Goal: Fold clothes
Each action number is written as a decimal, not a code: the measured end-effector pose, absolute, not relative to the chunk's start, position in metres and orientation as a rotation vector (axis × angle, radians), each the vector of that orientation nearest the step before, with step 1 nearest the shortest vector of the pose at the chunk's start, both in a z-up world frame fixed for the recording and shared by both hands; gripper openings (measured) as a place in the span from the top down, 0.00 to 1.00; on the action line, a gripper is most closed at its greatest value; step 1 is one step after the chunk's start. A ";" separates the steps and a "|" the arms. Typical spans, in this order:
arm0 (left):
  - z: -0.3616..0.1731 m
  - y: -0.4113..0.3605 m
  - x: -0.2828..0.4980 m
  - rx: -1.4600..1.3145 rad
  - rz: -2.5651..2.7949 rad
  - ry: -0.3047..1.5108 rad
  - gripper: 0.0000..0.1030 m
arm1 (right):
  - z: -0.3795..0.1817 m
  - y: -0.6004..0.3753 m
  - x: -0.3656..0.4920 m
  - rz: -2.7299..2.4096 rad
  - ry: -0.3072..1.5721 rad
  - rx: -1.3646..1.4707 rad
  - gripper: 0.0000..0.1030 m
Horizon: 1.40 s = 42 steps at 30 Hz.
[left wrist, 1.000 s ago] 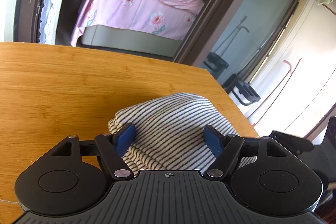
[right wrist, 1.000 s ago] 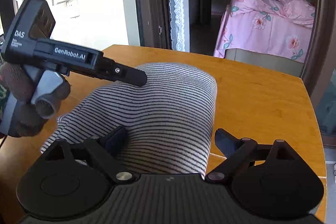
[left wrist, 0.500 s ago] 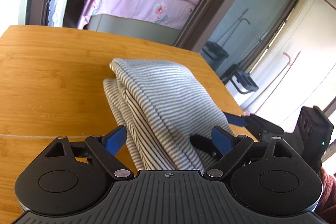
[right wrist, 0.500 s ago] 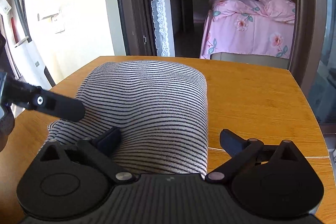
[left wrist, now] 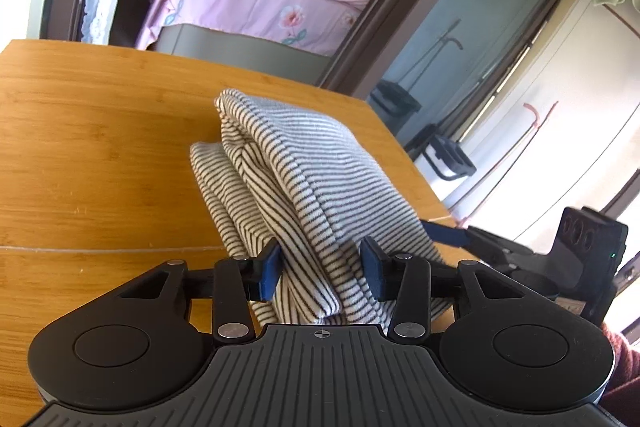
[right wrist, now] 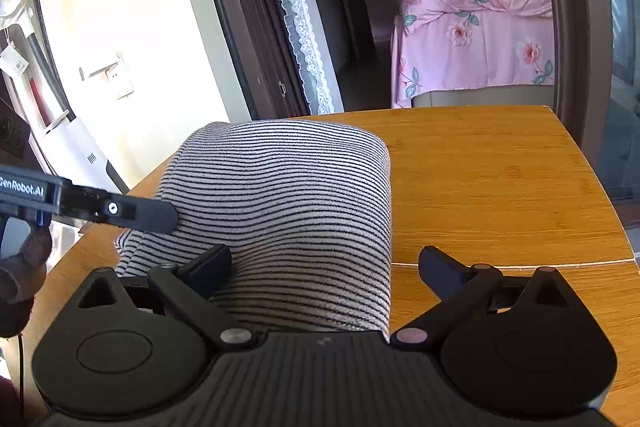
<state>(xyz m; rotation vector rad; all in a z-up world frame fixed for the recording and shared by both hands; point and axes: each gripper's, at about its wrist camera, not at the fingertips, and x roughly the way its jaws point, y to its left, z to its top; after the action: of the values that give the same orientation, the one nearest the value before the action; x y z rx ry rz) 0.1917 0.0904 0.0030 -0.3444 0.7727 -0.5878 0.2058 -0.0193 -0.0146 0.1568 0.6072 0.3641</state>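
Observation:
A black-and-white striped garment (left wrist: pixel 304 163), folded into a thick bundle, lies on the wooden table (left wrist: pixel 100 155). My left gripper (left wrist: pixel 320 263) is shut on the bundle's near end, cloth bunched between its blue pads (left wrist: pixel 269 269). In the right wrist view the same garment (right wrist: pixel 288 187) bulges up in a rounded fold. My right gripper (right wrist: pixel 326 263) stands open around its near edge, the left finger against the cloth and the right finger over bare wood. The left gripper's fingers (right wrist: pixel 148 215) reach onto the garment from the left side.
The table's right edge (right wrist: pixel 608 211) and far edge (left wrist: pixel 280 77) are near the garment. Bare wood (right wrist: pixel 500 179) lies right of the bundle. Beyond a doorway stands a bed with a pink floral cover (right wrist: pixel 480 31). A gloved hand (right wrist: pixel 20 267) holds the left tool.
My left gripper's fingers have drawn together from wide open and now pinch the garment's near end. The right gripper has stayed open around the fold.

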 end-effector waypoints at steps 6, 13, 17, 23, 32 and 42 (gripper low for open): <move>0.008 0.074 0.198 -0.281 -0.597 0.770 0.56 | -0.017 -0.018 0.203 0.347 0.582 0.161 0.03; 0.015 0.087 0.199 -0.341 -0.563 0.736 0.65 | -0.017 -0.018 0.200 0.358 0.579 0.147 0.02; -0.006 0.091 0.196 -0.325 -0.534 0.818 0.64 | -0.017 -0.011 0.203 0.361 0.597 0.115 0.01; 0.009 0.088 0.177 -0.342 -0.635 0.780 0.57 | -0.018 -0.010 0.203 0.347 0.603 0.127 0.00; 0.017 0.101 0.177 -0.316 -0.506 0.761 0.55 | -0.019 -0.008 0.202 0.340 0.601 0.118 0.00; 0.047 0.093 0.204 -0.389 -0.604 0.635 0.50 | -0.018 -0.006 0.203 0.337 0.597 0.108 0.00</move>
<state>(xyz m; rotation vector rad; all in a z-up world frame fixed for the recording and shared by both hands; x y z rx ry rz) 0.2035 0.0925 0.0473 -0.3888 0.6347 -0.6036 0.2025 -0.0058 -0.0178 0.1078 0.5968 0.3368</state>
